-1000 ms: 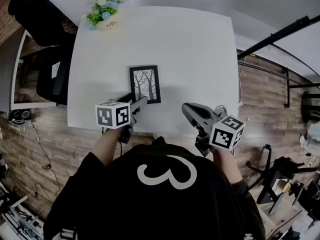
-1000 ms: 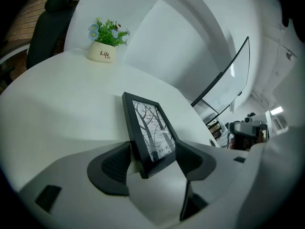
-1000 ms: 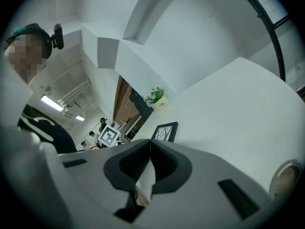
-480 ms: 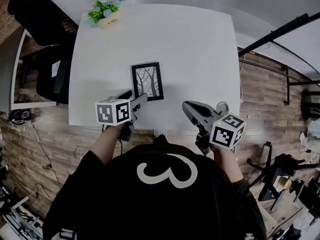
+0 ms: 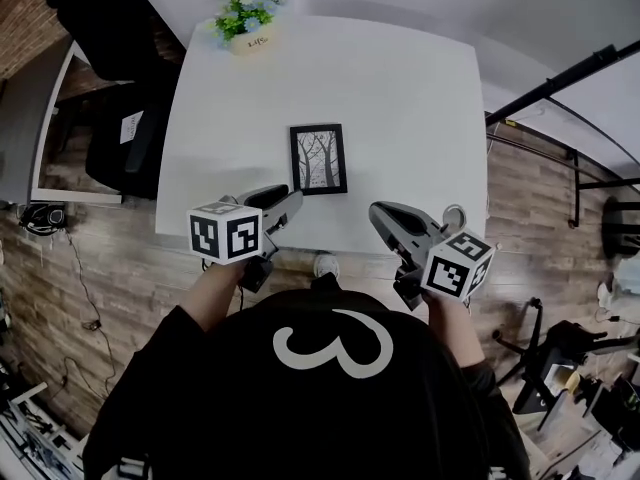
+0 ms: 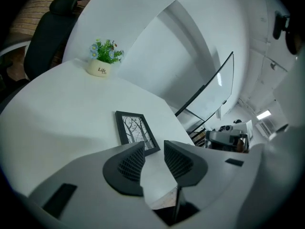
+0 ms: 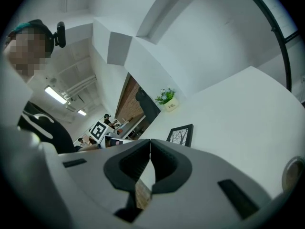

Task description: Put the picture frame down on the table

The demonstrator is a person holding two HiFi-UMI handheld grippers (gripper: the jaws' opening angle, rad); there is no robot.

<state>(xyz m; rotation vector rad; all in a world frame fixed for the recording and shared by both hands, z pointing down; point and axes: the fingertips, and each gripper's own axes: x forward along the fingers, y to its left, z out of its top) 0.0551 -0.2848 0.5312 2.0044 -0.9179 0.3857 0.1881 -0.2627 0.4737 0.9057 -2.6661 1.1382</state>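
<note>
The black picture frame (image 5: pixel 319 158), holding a print of bare trees, lies flat on the white table (image 5: pixel 400 98) near its front edge. It also shows in the left gripper view as the frame (image 6: pixel 136 131), and smaller in the right gripper view as the frame (image 7: pixel 181 135). My left gripper (image 5: pixel 288 202) hovers just short of the frame's near left corner. Its jaws stand a narrow gap apart with nothing between them, as the left gripper (image 6: pixel 154 149) shows. My right gripper (image 5: pixel 377 213) is over the table's front edge, right of the frame. The right gripper (image 7: pixel 150 143) has its tips touching and holds nothing.
A small potted plant (image 5: pixel 248 23) stands at the table's far left corner. A black chair (image 5: pixel 120 138) is beside the table on the left. A black metal stand (image 5: pixel 560 68) rises on the right. A round fitting (image 5: pixel 455 215) sits by the table's front right edge.
The left gripper has drawn back off the frame's near corner toward the table's front edge. The frame lies still on the table. The head view has shifted slightly.
</note>
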